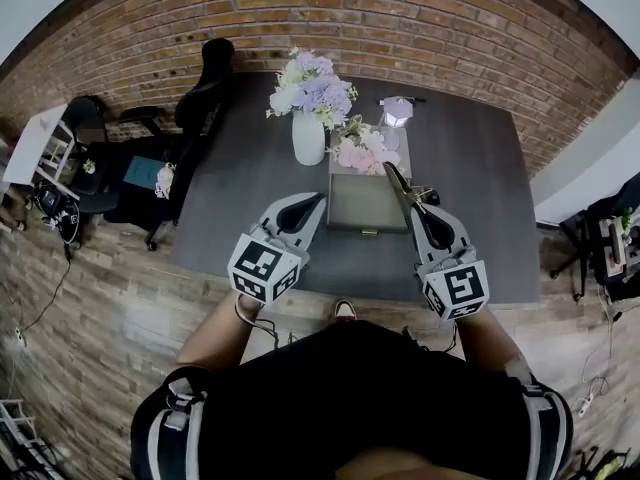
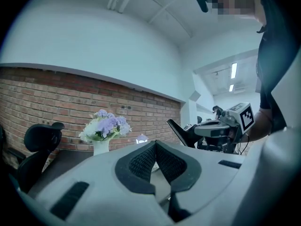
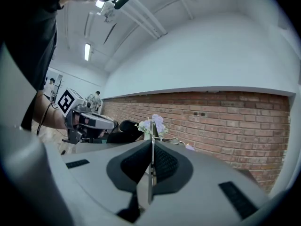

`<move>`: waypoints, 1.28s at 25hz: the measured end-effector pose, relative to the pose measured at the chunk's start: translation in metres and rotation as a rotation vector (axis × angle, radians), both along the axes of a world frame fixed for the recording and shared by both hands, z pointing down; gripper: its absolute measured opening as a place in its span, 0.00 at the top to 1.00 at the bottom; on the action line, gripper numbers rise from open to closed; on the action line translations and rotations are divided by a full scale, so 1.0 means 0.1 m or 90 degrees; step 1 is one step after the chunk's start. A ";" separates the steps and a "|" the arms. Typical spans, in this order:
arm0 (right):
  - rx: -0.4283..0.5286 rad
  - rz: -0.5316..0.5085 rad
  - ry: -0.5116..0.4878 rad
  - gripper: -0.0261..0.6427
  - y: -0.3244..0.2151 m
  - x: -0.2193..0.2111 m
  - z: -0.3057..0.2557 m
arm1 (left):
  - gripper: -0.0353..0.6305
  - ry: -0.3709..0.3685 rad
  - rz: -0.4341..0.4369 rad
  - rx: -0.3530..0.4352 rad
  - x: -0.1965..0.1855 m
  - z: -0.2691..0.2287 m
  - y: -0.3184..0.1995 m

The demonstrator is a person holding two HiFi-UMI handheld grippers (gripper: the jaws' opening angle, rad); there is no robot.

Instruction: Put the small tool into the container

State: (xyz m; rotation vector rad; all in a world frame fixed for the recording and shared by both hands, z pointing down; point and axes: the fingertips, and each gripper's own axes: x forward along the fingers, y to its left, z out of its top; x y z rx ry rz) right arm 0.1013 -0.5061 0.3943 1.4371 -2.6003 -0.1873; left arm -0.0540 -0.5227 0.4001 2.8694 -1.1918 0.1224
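A thin flat metal tool [image 3: 151, 166] is pinched edge-on between the pads of my right gripper [image 3: 151, 147]. In the head view the right gripper [image 1: 412, 206] hovers over the right rim of the shallow grey container [image 1: 352, 208], and the tool [image 1: 396, 181] sticks out forward past the jaws. My left gripper [image 1: 316, 200] is held just left of the container. Its jaws meet at the tips with nothing between them [image 2: 155, 145]. Both grippers are held above the dark table [image 1: 470, 188].
A white vase of pale purple flowers [image 1: 308, 133] stands behind the container's left corner, with pink flowers [image 1: 360, 148] at its back edge. A small white lantern-like object [image 1: 398, 111] sits farther back. A black chair [image 1: 205, 93] stands at the table's left end.
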 end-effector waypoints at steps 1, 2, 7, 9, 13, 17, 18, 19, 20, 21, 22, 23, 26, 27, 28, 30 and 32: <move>-0.004 -0.004 0.002 0.96 -0.05 0.00 0.02 | 0.93 -0.001 -0.003 -0.002 0.00 0.02 -0.05; -0.008 -0.007 0.004 0.96 -0.10 0.01 0.05 | 0.93 -0.002 -0.007 -0.005 -0.01 0.04 -0.09; -0.035 -0.019 0.007 0.96 -0.29 0.03 0.22 | 0.93 -0.009 -0.026 -0.025 -0.05 0.17 -0.25; -0.043 -0.023 0.006 0.96 -0.36 0.04 0.27 | 0.93 -0.008 -0.031 -0.032 -0.04 0.19 -0.31; -0.057 -0.030 0.005 0.96 -0.47 0.06 0.36 | 0.93 -0.010 -0.030 -0.042 0.02 0.26 -0.38; -0.087 -0.043 0.003 0.96 -0.57 0.04 0.53 | 0.93 -0.016 -0.039 -0.063 0.02 0.39 -0.42; -0.095 -0.047 0.003 0.96 -0.59 0.02 0.57 | 0.93 -0.017 -0.042 -0.069 0.01 0.42 -0.44; -0.101 -0.051 0.003 0.96 -0.62 0.01 0.61 | 0.93 -0.017 -0.046 -0.074 0.00 0.45 -0.45; -0.105 -0.055 0.002 0.96 -0.65 0.00 0.64 | 0.93 -0.018 -0.050 -0.078 0.00 0.47 -0.47; -0.108 -0.058 0.001 0.96 -0.68 -0.01 0.66 | 0.93 -0.019 -0.053 -0.081 -0.01 0.49 -0.49; -0.110 -0.062 0.000 0.96 -0.71 -0.03 0.68 | 0.93 -0.019 -0.056 -0.083 -0.01 0.50 -0.51; -0.111 -0.066 0.000 0.96 -0.75 -0.04 0.70 | 0.93 -0.019 -0.058 -0.084 -0.02 0.51 -0.54; -0.119 -0.077 0.002 0.96 -0.86 -0.08 0.78 | 0.93 -0.011 -0.062 -0.090 -0.03 0.52 -0.60; -0.124 -0.081 0.004 0.96 -0.89 -0.09 0.82 | 0.93 -0.009 -0.065 -0.095 -0.05 0.54 -0.62; -0.131 -0.085 0.007 0.96 -0.92 -0.11 0.88 | 0.93 -0.009 -0.069 -0.102 -0.06 0.58 -0.62; -0.146 -0.093 0.013 0.96 -0.96 -0.14 1.01 | 0.93 -0.011 -0.077 -0.117 -0.09 0.66 -0.64; -0.157 -0.101 0.020 0.96 -1.02 -0.15 1.12 | 0.93 -0.013 -0.083 -0.128 -0.10 0.73 -0.67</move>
